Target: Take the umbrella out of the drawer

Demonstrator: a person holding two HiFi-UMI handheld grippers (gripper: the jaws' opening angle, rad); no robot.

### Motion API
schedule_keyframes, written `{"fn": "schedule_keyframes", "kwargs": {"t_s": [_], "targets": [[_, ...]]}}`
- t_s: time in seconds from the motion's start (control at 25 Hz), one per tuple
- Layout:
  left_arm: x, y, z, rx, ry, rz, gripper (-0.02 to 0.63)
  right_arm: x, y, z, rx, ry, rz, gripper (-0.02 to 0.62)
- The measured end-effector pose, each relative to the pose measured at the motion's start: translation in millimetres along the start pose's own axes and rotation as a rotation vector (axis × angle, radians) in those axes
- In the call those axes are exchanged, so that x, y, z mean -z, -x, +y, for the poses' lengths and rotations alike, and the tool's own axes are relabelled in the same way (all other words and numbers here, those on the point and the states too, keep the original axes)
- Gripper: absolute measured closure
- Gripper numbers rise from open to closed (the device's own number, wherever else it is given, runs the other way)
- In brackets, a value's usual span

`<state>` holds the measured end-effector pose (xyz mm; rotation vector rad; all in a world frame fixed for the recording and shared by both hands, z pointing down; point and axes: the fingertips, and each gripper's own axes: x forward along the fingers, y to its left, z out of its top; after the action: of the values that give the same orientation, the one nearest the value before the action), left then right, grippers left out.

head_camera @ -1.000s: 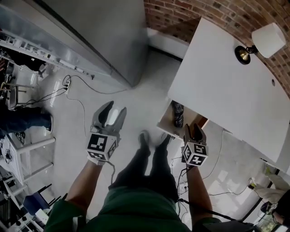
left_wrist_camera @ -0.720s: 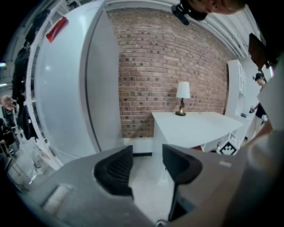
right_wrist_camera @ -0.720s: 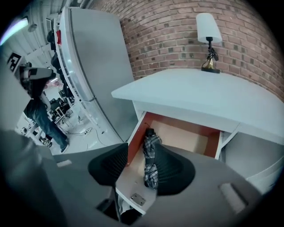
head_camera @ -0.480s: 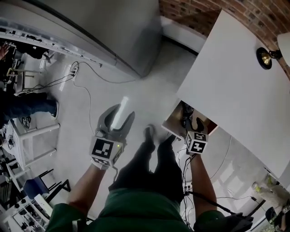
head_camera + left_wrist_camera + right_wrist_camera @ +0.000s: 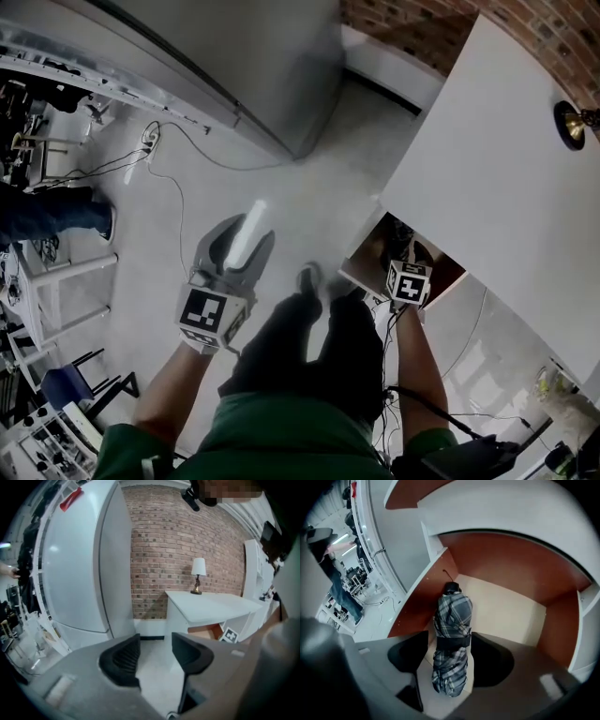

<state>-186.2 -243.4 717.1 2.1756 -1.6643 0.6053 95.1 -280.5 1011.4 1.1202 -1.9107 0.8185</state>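
Observation:
A folded grey plaid umbrella point(image 5: 451, 644) with a black strap lies on the pale bottom of the open drawer point(image 5: 506, 606), along its red-brown left wall. My right gripper point(image 5: 451, 657) reaches down into that drawer point(image 5: 367, 261). Its jaws have just been opening and stand open on either side of the umbrella's near half, without pressing on it. In the head view the right gripper point(image 5: 403, 251) covers most of the umbrella. My left gripper point(image 5: 242, 234) hangs over the floor to the left, open, with nothing between its pads point(image 5: 123, 660).
The drawer belongs to a white desk point(image 5: 487, 187) with a lamp point(image 5: 574, 122) by a brick wall. A large white fridge point(image 5: 79, 573) stands to the left. Cables point(image 5: 178, 216) trail over the floor. My legs point(image 5: 309, 337) are between the grippers. Another person point(image 5: 47, 216) stands far left.
The right gripper has gone down from the drawer's front edge into the drawer, over the umbrella. The left gripper has sunk a little and stays open.

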Motion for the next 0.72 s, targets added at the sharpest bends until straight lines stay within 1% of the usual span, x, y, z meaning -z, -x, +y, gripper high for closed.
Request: {"fn": "schedule_keyframes", "kwargs": {"t_s": [0.12,0.24,0.32,0.36,0.44,0.48,0.72], "targets": [[15,3,13,-0.025,-0.004,0.004,0.394,9,-27,-1,0.036,0.004,0.042,0.325],[32,3,24,-0.044,0.006,0.021,0.394,11,-44,-5,0.082,0.034,0.069,0.325],[37,5,27,-0.046,0.010,0.026,0.394,13,-50,-4,0.078,0.074,0.105,0.328],[37,6,28,-0.044,0.010,0.027,0.396,14,-51,-2,0.063,0.092,0.123,0.347],[32,8,25,-0.032,0.007,0.030,0.400,14,-45,-2,0.020,0.102,0.146,0.401],[27,10,24,-0.027,0.006,0.030,0.402,12,-39,-4,0.005,0.097,0.148,0.418],[-14,16,15,-0.001,-0.003,0.003,0.403,-8,18,-16,0.010,0.057,0.122,0.425]]}}
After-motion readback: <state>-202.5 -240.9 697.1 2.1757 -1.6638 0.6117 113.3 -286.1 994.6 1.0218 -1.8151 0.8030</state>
